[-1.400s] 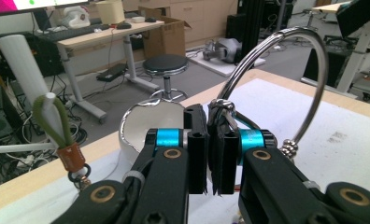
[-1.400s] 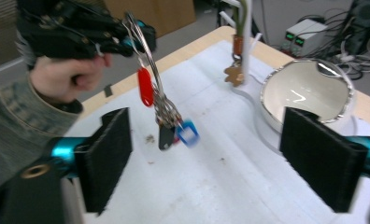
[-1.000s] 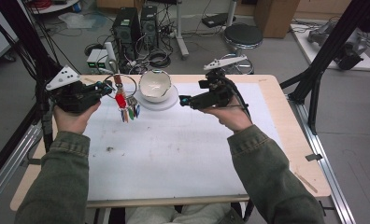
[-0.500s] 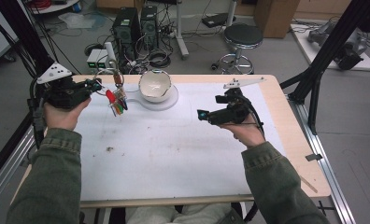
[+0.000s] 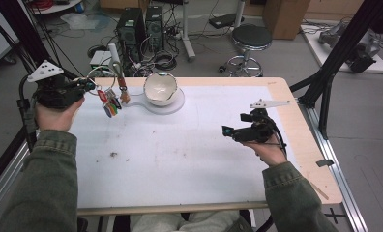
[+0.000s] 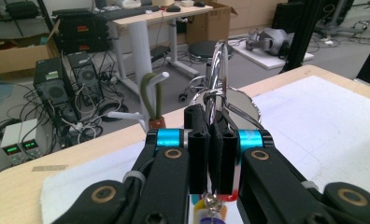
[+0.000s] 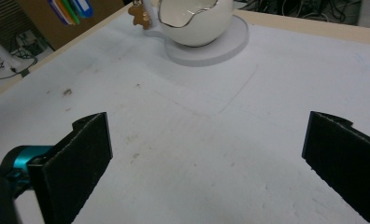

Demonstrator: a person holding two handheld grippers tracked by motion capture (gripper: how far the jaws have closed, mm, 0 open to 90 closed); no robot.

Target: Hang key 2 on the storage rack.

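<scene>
While the left gripper (image 5: 85, 85) hangs over the far left corner of the table (image 5: 296, 96), its jaws are squeezed tight on a silver key ring (image 6: 219, 77). In the left gripper view the ring sticks up from between the two black jaws. A bunch of coloured key tags (image 5: 110, 103) in red, green, blue and more dangles under the ring, up in the air above the white mat (image 5: 180, 154), together with a small brown charm (image 5: 125, 96) that looks like a gingerbread man. The tags hang just to the left of a white bowl (image 5: 160, 89) with a wavy rim, which sits on a round white plate (image 5: 177, 103) near the far edge of the table. The tags and the bowl do not touch. The left hand (image 5: 54, 116) wraps around the gripper body from below, and the gripper points across the table toward the bowl, about level. The green sleeve (image 5: 44, 183) of that arm runs along the left edge of the table. The right gripper (image 5: 225, 130) is well apart from the keys, low over the right side of the mat. Its jaws stand wide, with only bare mat between them, as the right gripper view shows. It points left and toward the bowl. The right hand (image 5: 269, 147) holds it from underneath, near the right edge of the table.
</scene>
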